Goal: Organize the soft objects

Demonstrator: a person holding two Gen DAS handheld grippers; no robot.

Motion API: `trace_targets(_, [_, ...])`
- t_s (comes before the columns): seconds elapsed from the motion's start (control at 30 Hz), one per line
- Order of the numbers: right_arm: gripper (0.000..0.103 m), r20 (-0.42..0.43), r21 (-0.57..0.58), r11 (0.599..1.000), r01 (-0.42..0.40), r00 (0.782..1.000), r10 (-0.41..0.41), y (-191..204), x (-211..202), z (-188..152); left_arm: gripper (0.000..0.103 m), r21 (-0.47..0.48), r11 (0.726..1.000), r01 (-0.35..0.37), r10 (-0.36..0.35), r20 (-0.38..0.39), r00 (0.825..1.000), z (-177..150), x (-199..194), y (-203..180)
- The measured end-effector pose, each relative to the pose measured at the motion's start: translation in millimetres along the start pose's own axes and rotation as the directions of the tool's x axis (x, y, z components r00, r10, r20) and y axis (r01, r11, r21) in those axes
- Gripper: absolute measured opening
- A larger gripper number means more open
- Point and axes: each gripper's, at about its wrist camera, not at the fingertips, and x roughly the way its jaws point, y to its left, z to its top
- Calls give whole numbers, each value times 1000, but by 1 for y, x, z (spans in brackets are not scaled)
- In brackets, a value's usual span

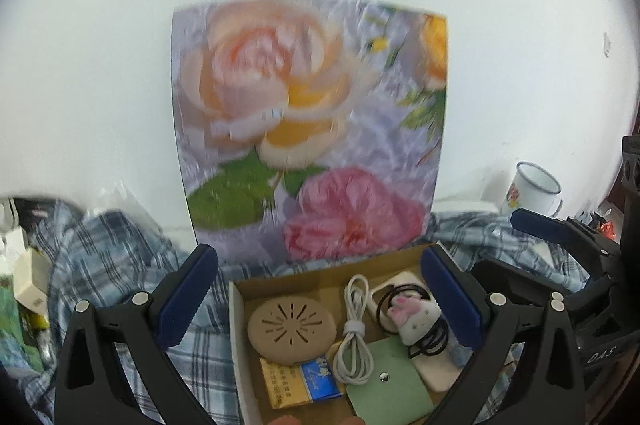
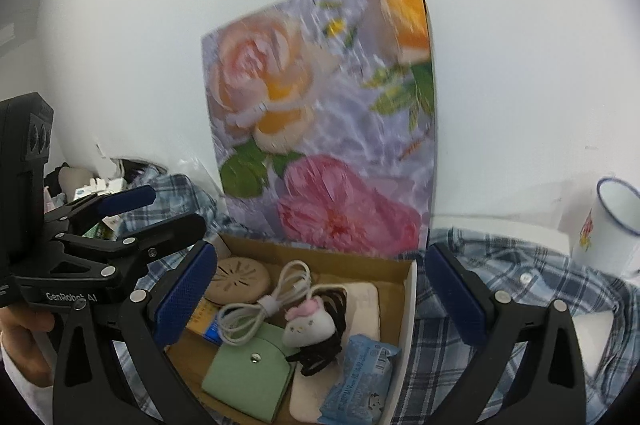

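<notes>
On the far left of the left wrist view lies a heap of small cartons [image 1: 30, 289], blurred. Next comes a plaid shirt [image 1: 108, 257], soft and rumpled, blue and white checks, spread under everything. My left gripper [image 1: 320, 305] stands wide, its ribbed blue pads clear of any object, nothing between them.

Between those pads sits a cardboard box [image 1: 240, 325], open, with a plain brown floor and white wall edges. Its lid [image 1: 312, 129] stands upright behind it, glossy, printed with big peach and pink roses. Inside the box, from left: a round tan disc [image 1: 292, 325] with slits cut like rays; below it a flat yellow and blue packet [image 1: 300, 381]; a white cable [image 1: 354, 341], coiled and bound with a strap; a soft green pouch [image 1: 388, 385] with a metal snap; a plush white bunny [image 1: 416, 321] with pink ears on black hair ties, lying over a cream pad. In the right wrist view a crinkly blue wrapper [image 2: 360, 377] lies at the near right corner of the box.

My right gripper [image 2: 320, 297] is wide open too, holding nothing, with the box between its fingers but untouched.

Far right stands a white enamel mug [image 2: 608, 229] with a blue rim, on the shirt's edge.
</notes>
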Motion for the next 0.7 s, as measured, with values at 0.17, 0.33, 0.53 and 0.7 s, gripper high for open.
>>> trace_targets(0.17, [103, 55, -37, 999, 17, 998, -15, 12, -23, 14, 102, 13, 1000, -3, 2, 70, 998, 13, -27, -5])
trace_targets(0.33, [103, 93, -65, 998, 12, 996, -6, 25, -48, 27, 102, 27, 1000, 7, -10, 118, 993, 23, -54, -8])
trace_targets(0.53, [103, 155, -114, 993, 37, 988, -19, 42, -83, 40, 102, 56, 998, -5, -6, 205, 979, 35, -95, -18])
trace_targets(0.7, [103, 208, -151, 986, 66, 978, -33, 54, -110, 48, 102, 82, 996, -44, 21, 269, 963, 40, -124, -27])
